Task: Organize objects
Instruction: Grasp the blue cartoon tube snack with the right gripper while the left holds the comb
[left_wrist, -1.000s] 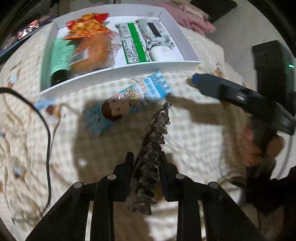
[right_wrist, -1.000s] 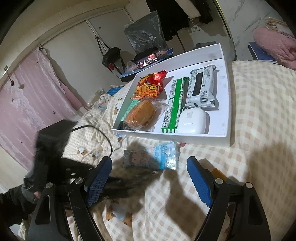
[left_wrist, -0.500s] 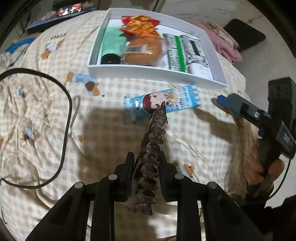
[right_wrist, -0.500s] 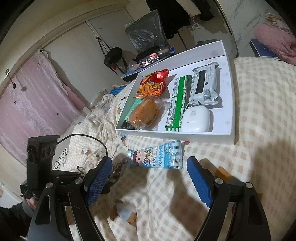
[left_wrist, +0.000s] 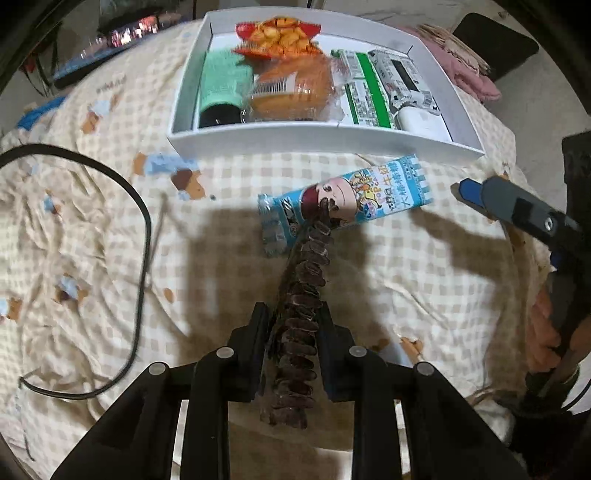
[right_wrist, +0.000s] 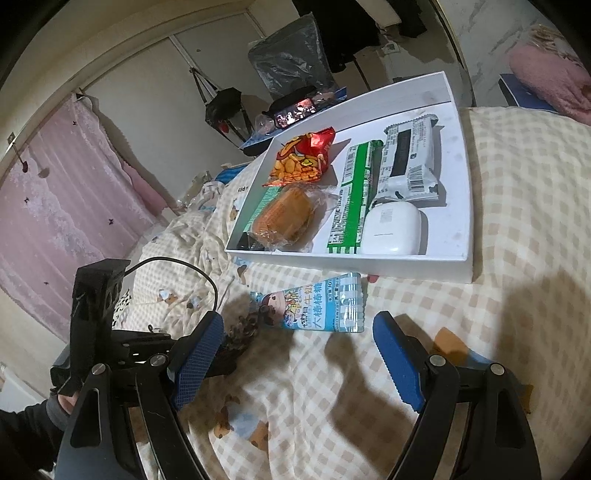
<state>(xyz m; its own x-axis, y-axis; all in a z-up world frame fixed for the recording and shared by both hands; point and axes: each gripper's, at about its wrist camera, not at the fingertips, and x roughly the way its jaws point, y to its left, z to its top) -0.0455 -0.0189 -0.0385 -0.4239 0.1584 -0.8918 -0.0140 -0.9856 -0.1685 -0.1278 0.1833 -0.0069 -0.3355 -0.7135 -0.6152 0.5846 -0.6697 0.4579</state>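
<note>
My left gripper (left_wrist: 293, 332) has its fingers clamped on a dark brown hair claw clip (left_wrist: 301, 295), gripped near one end. The clip's long axis runs straight out along the fingers, its free end pointing away from me toward the white tray (left_wrist: 325, 138) and overlapping, in the left wrist view, the blue cartoon-printed candy packet (left_wrist: 351, 192); I cannot tell if it touches. That packet lies on the checked bedspread (left_wrist: 221, 229) just beside the tray's near wall, its length roughly parallel to that wall. Inside the tray sit a red snack bag (right_wrist: 303, 157), a wrapped orange bun (right_wrist: 286, 216), a green-and-white box (right_wrist: 352, 199), a grey wrapper (right_wrist: 410, 162) and a white earbud case (right_wrist: 391, 229). My right gripper (right_wrist: 299, 360) has its blue fingers wide apart with nothing between them. A black cable (left_wrist: 142, 236) loops across the bed's left side.
</note>
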